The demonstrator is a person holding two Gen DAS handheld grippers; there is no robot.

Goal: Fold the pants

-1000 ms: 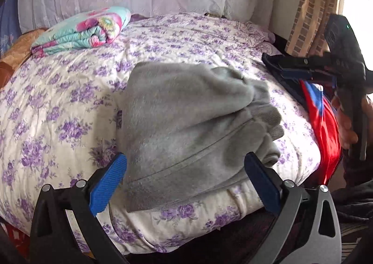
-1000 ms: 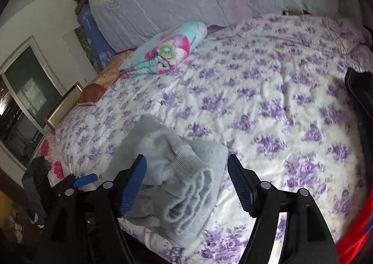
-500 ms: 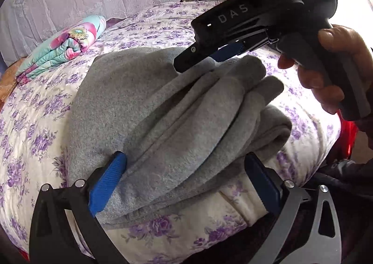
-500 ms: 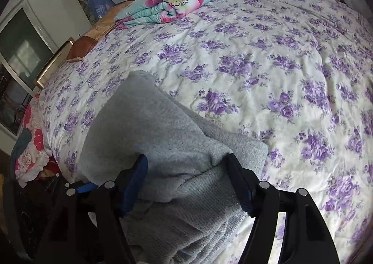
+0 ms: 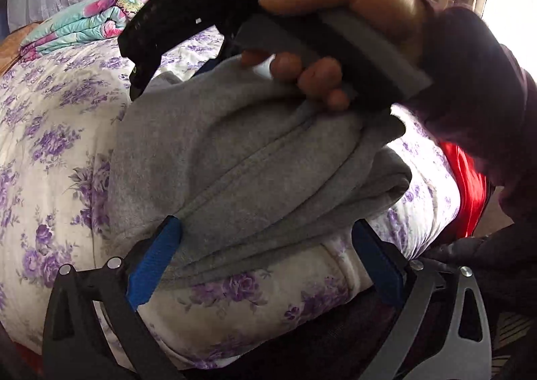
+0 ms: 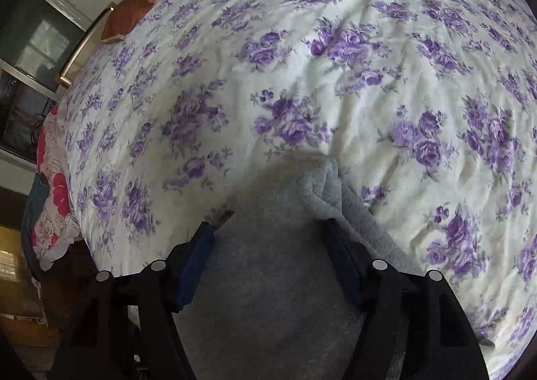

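Observation:
Grey folded pants (image 5: pixel 241 158) lie in a thick bundle near the front edge of a bed with a purple-flowered quilt (image 5: pixel 50 145). My left gripper (image 5: pixel 268 262) is open, its blue pads (image 5: pixel 154 266) on either side of the bundle's near edge and not pressing on it. A person's hand (image 5: pixel 335 28) holds the black right gripper over the far end of the pants. In the right wrist view, my right gripper (image 6: pixel 272 246) points steeply down, open wide, with the grey pants (image 6: pixel 275 296) under and between its fingers.
A folded flowered blanket (image 5: pixel 84 28) lies at the head of the bed, in front of pale pillows. Red cloth (image 5: pixel 466 185) hangs off the bed's right side. A dark sleeve (image 5: pixel 486 95) crosses the right. A wooden frame (image 6: pixel 124 21) and a glass door stand left of the bed.
The right gripper swung in from the right, over the pants, and tipped down onto their far end. The left gripper sank closer to the near edge. Both stayed open.

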